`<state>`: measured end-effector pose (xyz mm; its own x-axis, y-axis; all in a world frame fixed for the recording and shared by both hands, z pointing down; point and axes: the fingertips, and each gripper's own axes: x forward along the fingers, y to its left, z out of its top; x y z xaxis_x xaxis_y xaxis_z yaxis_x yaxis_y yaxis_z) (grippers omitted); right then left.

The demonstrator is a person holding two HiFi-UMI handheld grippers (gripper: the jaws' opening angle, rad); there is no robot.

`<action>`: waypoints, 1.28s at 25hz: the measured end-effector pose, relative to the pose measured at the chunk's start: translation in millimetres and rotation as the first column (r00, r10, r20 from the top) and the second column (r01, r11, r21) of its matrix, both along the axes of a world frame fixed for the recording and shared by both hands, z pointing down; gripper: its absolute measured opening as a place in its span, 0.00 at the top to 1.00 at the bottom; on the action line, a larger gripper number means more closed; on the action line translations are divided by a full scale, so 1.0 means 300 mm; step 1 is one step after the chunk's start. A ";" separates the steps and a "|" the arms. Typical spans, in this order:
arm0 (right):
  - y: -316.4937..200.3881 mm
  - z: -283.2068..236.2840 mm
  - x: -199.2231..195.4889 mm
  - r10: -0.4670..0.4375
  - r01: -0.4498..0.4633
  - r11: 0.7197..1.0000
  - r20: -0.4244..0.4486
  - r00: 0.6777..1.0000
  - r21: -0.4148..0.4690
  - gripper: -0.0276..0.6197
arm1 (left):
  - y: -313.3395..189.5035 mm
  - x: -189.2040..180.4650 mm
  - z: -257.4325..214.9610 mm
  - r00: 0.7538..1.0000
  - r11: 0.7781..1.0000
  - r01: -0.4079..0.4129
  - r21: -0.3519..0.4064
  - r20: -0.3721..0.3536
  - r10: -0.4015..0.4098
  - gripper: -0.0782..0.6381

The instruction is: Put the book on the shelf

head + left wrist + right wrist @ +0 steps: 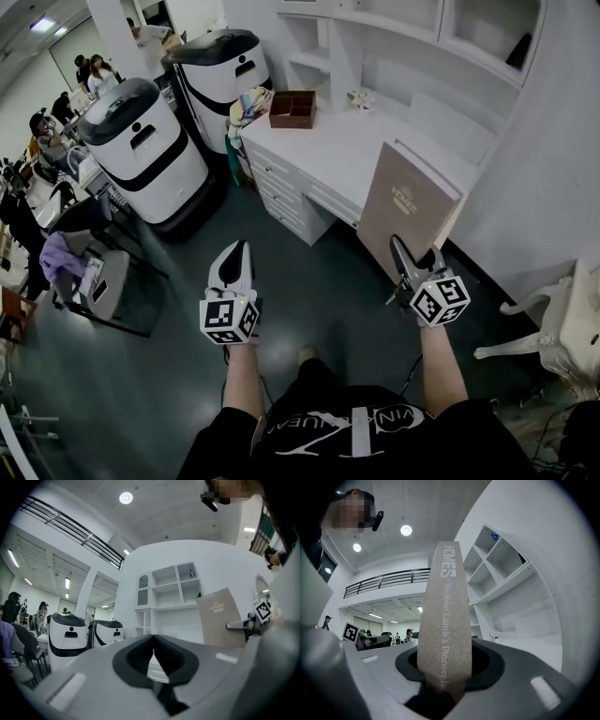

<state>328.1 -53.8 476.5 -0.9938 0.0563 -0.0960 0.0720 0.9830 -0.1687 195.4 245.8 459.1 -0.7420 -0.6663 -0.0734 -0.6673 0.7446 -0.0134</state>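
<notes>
At far left people sit at desks, and beside them stand two white machines [141,150] with black tops. The left gripper [236,251] points level over the dark floor. Its jaws are pressed together with nothing between them.

Next comes the white desk [347,155], which has a wooden box [292,108] at its back edge. Above it is the shelf [375,37], and its compartments look mostly bare.

The book [408,206] is to the right, upright in the air in front of the desk and well short of the shelf. The right gripper [401,251] is clamped across its spine at the lower end, so the jaws stand fairly wide. A white chair [553,328] sits at the far right.

I judge the book picked up and in carry. Bringing it to the shelf, sliding it into a compartment and letting go are left to do.
</notes>
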 end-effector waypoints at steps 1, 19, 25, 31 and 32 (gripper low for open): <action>-0.002 0.000 -0.036 0.001 -0.001 1.000 -0.004 1.000 -0.002 0.69 | -0.006 -0.038 -0.003 1.000 1.000 -0.003 -0.001 -0.002 0.003 0.89; 0.015 0.041 -0.566 0.079 -0.079 0.995 -0.002 0.997 -0.055 0.69 | -0.031 -0.607 0.032 0.996 0.996 -0.090 -0.015 -0.026 0.090 0.89; 0.040 0.052 -0.657 0.098 -0.099 0.994 -0.020 0.995 -0.054 0.69 | -0.019 -0.717 0.052 0.993 0.994 -0.109 -0.004 -0.043 0.109 0.89; 0.023 0.054 -0.730 0.114 -0.115 0.992 -0.027 0.993 -0.050 0.68 | -0.041 -0.794 0.065 0.991 0.992 -0.124 0.006 -0.055 0.124 0.89; 0.018 0.053 -0.749 0.114 -0.115 0.992 -0.026 0.993 -0.050 0.69 | -0.049 -0.811 0.067 0.990 0.992 -0.128 0.008 -0.058 0.128 0.89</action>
<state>103.5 -48.3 492.3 -0.9954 -0.0628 -0.0725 -0.0455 0.9747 -0.2190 -48.0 231.1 479.3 -0.6535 -0.7560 -0.0356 -0.7569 0.6528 0.0311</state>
